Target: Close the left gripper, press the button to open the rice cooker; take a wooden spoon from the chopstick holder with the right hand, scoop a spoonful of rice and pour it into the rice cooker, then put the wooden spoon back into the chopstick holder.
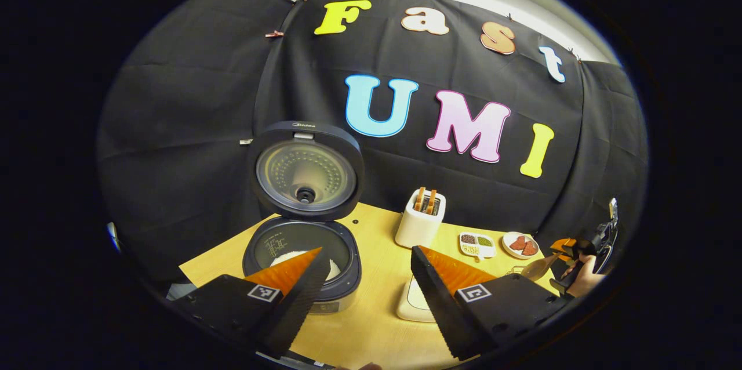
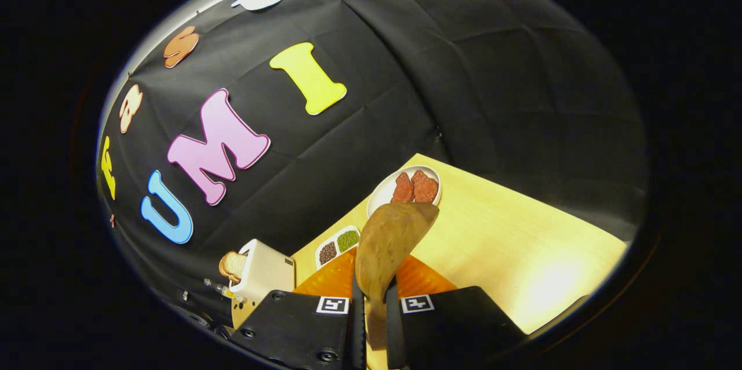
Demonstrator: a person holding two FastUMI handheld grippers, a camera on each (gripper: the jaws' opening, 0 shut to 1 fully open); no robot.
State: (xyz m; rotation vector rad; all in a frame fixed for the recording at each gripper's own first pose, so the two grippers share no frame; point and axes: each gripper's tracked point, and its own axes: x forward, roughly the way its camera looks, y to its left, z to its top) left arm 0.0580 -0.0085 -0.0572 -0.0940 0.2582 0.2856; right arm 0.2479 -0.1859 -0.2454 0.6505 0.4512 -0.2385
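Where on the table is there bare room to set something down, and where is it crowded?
Free: the wide bare table right of the plate, out to its edge, and the strip between the open rice cooker and the toaster. Crowded: the back row, where toaster, divided dish and plate sit close together along the wall.

Left gripper view: level, set back from the pale wooden table (image 1: 371, 323), facing the black cloth wall. Right gripper view: rolled sideways, close above the same table's far end. Shared: cream toaster (image 1: 419, 222) (image 2: 262, 277), white plate of red pieces (image 1: 520, 245) (image 2: 413, 185).
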